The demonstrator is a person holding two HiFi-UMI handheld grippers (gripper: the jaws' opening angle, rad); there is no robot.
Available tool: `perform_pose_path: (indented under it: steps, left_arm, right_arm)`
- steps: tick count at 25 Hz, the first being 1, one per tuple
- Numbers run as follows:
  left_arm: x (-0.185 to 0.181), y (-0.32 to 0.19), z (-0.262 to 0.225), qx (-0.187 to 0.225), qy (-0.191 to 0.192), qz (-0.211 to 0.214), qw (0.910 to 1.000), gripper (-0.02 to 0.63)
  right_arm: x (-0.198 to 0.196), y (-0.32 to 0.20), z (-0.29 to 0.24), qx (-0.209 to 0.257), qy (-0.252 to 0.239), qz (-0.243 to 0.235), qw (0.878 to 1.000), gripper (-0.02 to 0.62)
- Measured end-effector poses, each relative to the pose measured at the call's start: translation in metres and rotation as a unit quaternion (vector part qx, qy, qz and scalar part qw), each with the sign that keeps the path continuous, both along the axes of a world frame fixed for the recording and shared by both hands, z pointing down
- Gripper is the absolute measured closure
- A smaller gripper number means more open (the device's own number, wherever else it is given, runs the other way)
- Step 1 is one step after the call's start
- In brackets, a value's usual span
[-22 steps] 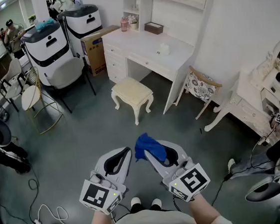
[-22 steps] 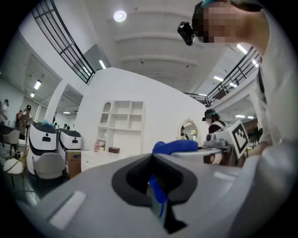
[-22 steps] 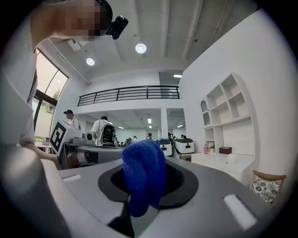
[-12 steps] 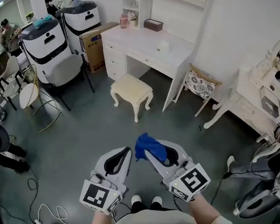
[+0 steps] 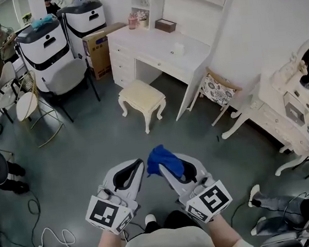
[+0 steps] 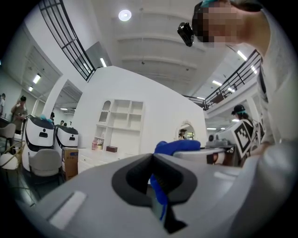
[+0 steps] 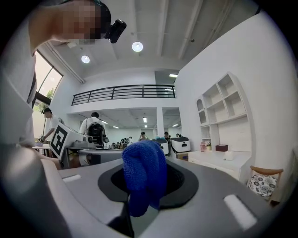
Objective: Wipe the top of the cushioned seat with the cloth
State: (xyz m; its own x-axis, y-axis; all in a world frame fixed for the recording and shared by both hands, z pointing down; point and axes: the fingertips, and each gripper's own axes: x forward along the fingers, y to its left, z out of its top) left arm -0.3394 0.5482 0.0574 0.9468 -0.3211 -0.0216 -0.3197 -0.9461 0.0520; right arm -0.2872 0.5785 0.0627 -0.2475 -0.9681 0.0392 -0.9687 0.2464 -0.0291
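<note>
Close at the person's waist, the right gripper (image 5: 177, 174) pinches the blue cloth (image 5: 163, 160). Beside it, the left gripper (image 5: 134, 175) is pressed together, apparently holding nothing. Well ahead and slightly left, the cushioned seat (image 5: 142, 95) stands on the floor before the white table (image 5: 159, 45). No writing is legible.

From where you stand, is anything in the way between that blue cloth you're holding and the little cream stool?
Nothing visible. The cloth is clamped in the right gripper, and only bare grey floor lies between it and the stool.
</note>
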Motion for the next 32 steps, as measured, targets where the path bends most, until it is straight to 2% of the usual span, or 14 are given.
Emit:
perform_pose_path:
  steps: [4, 8, 21, 32]
  left_arm:
    - [0.005, -0.006, 0.007, -0.005, 0.004, 0.001, 1.0, 0.607]
    - [0.023, -0.021, 0.007, -0.001, 0.002, -0.005, 1.0, 0.607]
    - [0.144, -0.083, 0.001, 0.003, 0.006, -0.044, 0.999, 0.607]
    - [0.217, -0.113, 0.005, 0.008, 0.003, -0.088, 0.9961, 0.607]
  right_arm:
    - [0.007, -0.004, 0.006, -0.001, -0.002, 0.006, 1.0, 0.48]
    - [0.03, -0.017, 0.008, 0.0, -0.003, 0.011, 1.0, 0.48]
    - [0.151, -0.088, 0.004, -0.004, -0.004, -0.036, 0.999, 0.48]
    - [0.232, -0.126, 0.009, -0.004, -0.009, -0.067, 0.998, 0.48]
